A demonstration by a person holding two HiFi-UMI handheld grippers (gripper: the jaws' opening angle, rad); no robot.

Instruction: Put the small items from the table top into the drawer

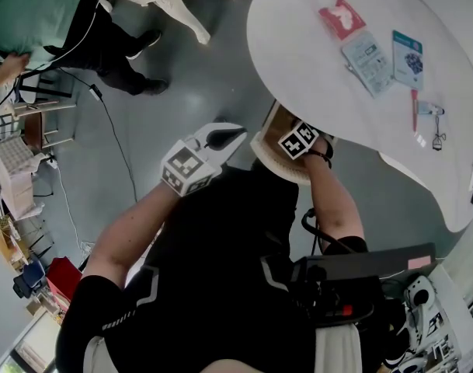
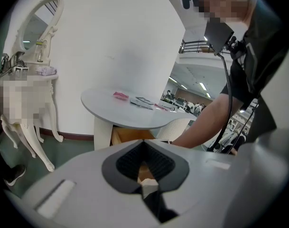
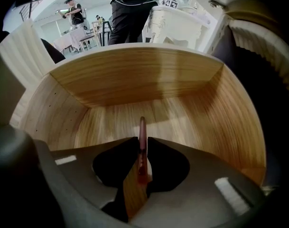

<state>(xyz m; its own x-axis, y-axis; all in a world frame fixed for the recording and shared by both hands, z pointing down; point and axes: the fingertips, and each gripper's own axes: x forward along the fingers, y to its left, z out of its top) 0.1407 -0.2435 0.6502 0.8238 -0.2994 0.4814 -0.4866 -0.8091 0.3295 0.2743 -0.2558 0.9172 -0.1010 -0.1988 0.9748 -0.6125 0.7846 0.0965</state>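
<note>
Between the jaws of my right gripper (image 3: 143,148) a thin reddish stick (image 3: 142,125) is pinched, low inside the wooden drawer (image 3: 135,80) and not yet released. My left gripper (image 2: 145,167) is pressed together on nothing. Up past both, the worktop (image 1: 298,61) carries a red packet (image 1: 342,17), two flat packs (image 1: 368,57), a red pen (image 1: 414,109) and an eyelash curler (image 1: 438,127), so I judge most of the job remains.

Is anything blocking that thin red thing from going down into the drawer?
Nothing visible does. The right gripper is shut on the thin reddish stick, already at the open wooden drawer, with only bare wood ahead of it.
</note>
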